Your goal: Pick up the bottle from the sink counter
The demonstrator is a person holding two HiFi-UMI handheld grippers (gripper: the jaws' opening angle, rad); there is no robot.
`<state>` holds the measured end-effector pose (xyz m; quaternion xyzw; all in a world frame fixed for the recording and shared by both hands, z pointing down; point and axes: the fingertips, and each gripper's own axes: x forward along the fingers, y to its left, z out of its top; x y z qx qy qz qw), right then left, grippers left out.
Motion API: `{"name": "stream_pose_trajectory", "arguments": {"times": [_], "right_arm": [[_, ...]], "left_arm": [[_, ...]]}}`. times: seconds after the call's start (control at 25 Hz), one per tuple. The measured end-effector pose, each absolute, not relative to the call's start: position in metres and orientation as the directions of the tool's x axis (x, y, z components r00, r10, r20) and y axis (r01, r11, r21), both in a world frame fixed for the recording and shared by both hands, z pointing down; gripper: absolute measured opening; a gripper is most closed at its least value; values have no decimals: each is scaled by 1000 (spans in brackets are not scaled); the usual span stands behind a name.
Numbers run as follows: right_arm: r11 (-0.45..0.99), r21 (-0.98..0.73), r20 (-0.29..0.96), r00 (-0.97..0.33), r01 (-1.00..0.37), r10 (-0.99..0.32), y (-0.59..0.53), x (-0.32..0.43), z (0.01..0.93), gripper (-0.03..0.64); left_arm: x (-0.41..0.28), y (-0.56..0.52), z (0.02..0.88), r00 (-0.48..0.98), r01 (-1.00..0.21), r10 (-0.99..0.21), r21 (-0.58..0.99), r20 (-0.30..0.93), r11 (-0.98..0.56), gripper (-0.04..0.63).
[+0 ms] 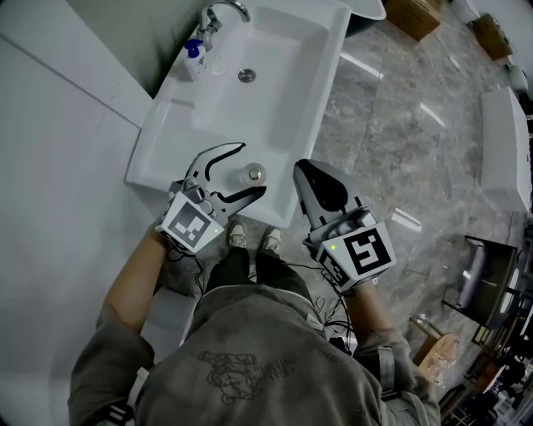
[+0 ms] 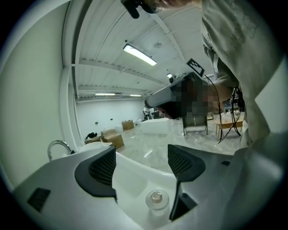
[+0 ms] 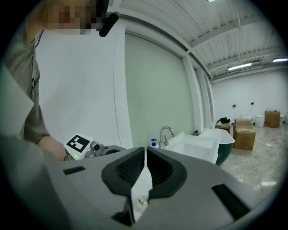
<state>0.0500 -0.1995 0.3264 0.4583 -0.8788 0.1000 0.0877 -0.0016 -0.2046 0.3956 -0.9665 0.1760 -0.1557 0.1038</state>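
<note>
A small clear bottle (image 1: 255, 174) with a pale round cap stands upright on the white sink counter (image 1: 166, 125), near its front edge. My left gripper (image 1: 250, 170) is open, its two jaws spread on either side of the bottle without touching it. In the left gripper view the bottle (image 2: 156, 200) sits low between the dark pads (image 2: 96, 170), with a gap on each side. My right gripper (image 1: 303, 169) is shut and empty, just right of the counter's front corner. Through the slit under its closed jaws the right gripper view shows the bottle cap (image 3: 143, 201).
The counter holds a rectangular basin with a drain (image 1: 246, 76); a chrome faucet (image 1: 221, 15) and a blue-topped pump dispenser (image 1: 194, 52) stand at its far end. A white wall runs along the left. Grey marble floor (image 1: 400, 141) lies to the right, with boxes (image 1: 414, 15) beyond.
</note>
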Motion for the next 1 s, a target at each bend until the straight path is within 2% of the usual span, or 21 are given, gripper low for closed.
{"name": "stream_pose_trajectory", "arguments": {"times": [0.4,1.0], "right_arm": [[570,-113,268,-578,-814,-771,-211,42,354,37],[591,-110,321,-591,-799,-740,-223,34,408,37]], "left_arm": [[21,-195,471,896,-167,-230,-192,380,-967,350],[28,-208,564,884,-152,-152,-34,443,-988,356]]}}
